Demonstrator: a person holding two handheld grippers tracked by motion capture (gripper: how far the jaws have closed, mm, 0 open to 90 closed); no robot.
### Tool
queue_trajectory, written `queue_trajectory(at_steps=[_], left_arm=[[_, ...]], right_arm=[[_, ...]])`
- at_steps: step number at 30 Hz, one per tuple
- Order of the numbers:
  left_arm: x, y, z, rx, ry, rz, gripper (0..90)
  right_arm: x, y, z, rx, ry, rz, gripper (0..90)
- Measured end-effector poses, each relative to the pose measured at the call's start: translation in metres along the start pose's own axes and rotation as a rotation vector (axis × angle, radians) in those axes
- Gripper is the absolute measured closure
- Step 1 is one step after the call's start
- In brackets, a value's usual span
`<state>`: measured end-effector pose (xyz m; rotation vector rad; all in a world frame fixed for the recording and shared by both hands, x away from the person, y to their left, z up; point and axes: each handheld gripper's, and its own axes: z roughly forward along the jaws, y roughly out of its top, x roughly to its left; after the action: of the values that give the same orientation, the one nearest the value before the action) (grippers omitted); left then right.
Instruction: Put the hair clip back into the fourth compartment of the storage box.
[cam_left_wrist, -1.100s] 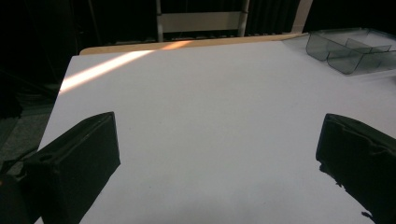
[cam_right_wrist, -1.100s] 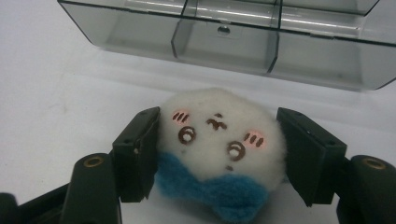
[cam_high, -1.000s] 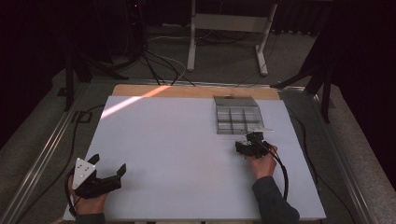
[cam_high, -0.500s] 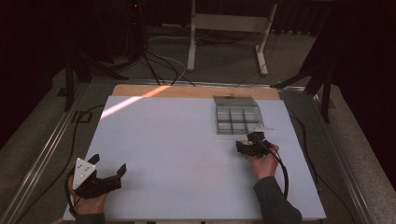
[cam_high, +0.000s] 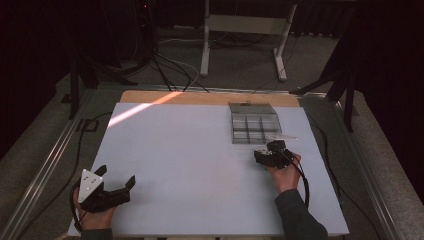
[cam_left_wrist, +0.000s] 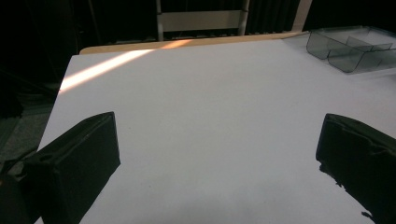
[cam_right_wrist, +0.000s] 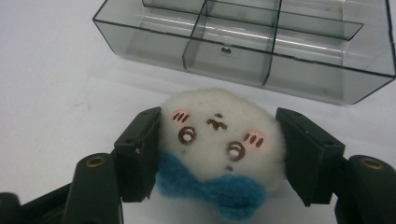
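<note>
Little has changed over the last second: both of my hands sit where they were, no new step begun. My right gripper, lower right of the high view, has its jaws pressed on either side of a white plush toy with a blue bow, low over the worktop, just short of the grey compartment tray. My left gripper, lower left, hangs with jaws wide apart, holding nothing.

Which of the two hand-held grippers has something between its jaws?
The right hand-held gripper, beside the clear divided tray: a white plush toy sits between its jaws. The left hand-held gripper is open over bare table.
</note>
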<state>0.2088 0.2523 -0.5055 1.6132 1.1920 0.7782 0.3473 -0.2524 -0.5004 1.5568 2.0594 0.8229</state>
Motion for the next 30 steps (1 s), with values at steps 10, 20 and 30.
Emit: queue_trajectory(at_steps=[10,20,30], left_arm=[[0.0,0.0,0.0,0.0,0.0,-0.001,0.6],[0.0,0.0,0.001,0.002,0.0,-0.001,0.6],[0.0,-0.001,0.001,0.006,0.0,0.002,0.6]], right_arm=[[-0.001,0.005,-0.008,-0.009,0.015,-0.003,33.8],[-0.003,0.013,-0.015,-0.013,0.019,-0.026,33.8],[-0.003,0.022,-0.02,-0.026,0.02,-0.042,33.8]])
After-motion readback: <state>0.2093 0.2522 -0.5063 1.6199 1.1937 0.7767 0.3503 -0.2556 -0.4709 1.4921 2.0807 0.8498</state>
